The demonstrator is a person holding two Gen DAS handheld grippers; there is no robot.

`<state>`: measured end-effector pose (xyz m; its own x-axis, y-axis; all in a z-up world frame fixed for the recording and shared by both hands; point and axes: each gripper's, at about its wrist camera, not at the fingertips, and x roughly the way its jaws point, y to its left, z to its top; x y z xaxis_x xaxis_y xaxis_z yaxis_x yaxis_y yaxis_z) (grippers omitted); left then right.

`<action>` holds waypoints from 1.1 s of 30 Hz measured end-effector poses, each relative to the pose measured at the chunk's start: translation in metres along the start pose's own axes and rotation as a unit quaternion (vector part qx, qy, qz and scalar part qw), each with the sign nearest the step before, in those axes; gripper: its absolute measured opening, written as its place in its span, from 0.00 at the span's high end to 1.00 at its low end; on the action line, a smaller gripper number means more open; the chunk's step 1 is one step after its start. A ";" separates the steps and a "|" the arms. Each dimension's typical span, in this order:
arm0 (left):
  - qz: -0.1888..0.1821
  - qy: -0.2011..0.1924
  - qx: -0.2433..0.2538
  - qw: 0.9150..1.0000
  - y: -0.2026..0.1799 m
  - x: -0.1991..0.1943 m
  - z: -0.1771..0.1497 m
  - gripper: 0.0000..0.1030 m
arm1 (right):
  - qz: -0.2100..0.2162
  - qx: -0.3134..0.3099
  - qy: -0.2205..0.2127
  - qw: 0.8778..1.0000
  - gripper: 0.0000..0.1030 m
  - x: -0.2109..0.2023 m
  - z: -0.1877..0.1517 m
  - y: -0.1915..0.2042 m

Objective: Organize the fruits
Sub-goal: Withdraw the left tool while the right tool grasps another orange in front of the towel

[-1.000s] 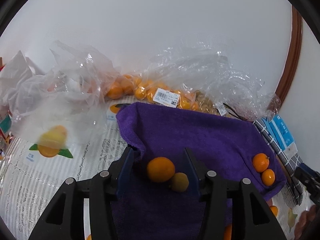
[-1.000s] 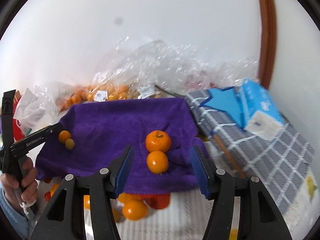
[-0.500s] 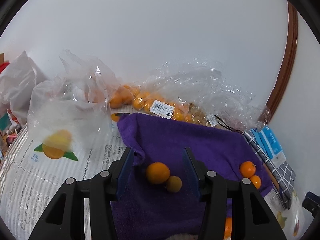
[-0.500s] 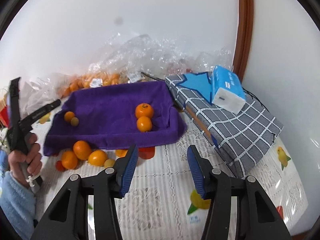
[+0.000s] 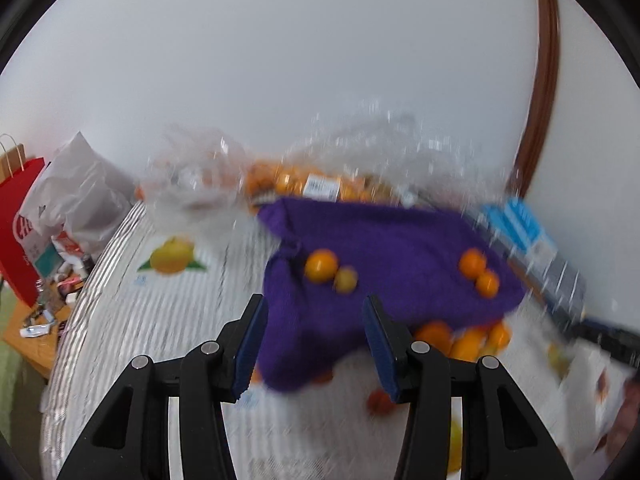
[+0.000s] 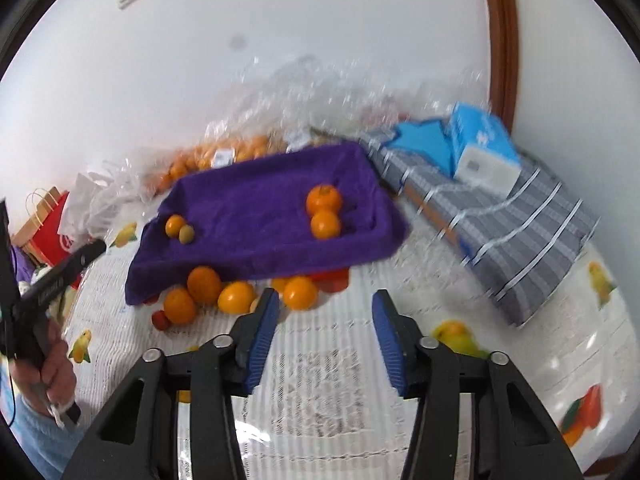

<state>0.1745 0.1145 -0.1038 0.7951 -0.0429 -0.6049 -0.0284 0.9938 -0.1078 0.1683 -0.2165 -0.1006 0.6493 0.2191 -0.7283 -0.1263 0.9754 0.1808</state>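
I have pulled both tools back from the purple towel (image 6: pixel 264 216), and that is the whole change: a second ago the left hand-held gripper (image 5: pixel 312 340) framed the small orange (image 5: pixel 321 266) and the yellow-green fruit (image 5: pixel 346 279) touching it, and the right hand-held gripper (image 6: pixel 324 334) framed the stacked pair of oranges (image 6: pixel 325 212). Now both pairs sit well ahead of the fingers on the towel, the small pair near its left edge, the larger pair near its right end. Both tools are spread wide and carry nothing. The left view is smeared by motion.

Retreating has exposed the loose oranges (image 6: pixel 224 292) and a small red fruit (image 6: pixel 161 319) on the worktop (image 6: pixel 328 376) along the towel's near edge, some tucked under it. I judge four fruits placed and these the remaining work; the right tool is nearest them.
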 end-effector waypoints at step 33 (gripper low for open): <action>-0.030 0.093 -0.053 0.994 0.030 0.035 -0.059 0.53 | 0.038 -0.025 0.042 0.998 0.61 0.101 -0.002 0.016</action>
<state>0.1658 0.1362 -0.1751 0.6720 -0.1291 -0.7292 -0.0567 0.9728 -0.2245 0.2305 -0.1786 -0.1724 0.5712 0.2921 -0.7670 -0.2119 0.9553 0.2060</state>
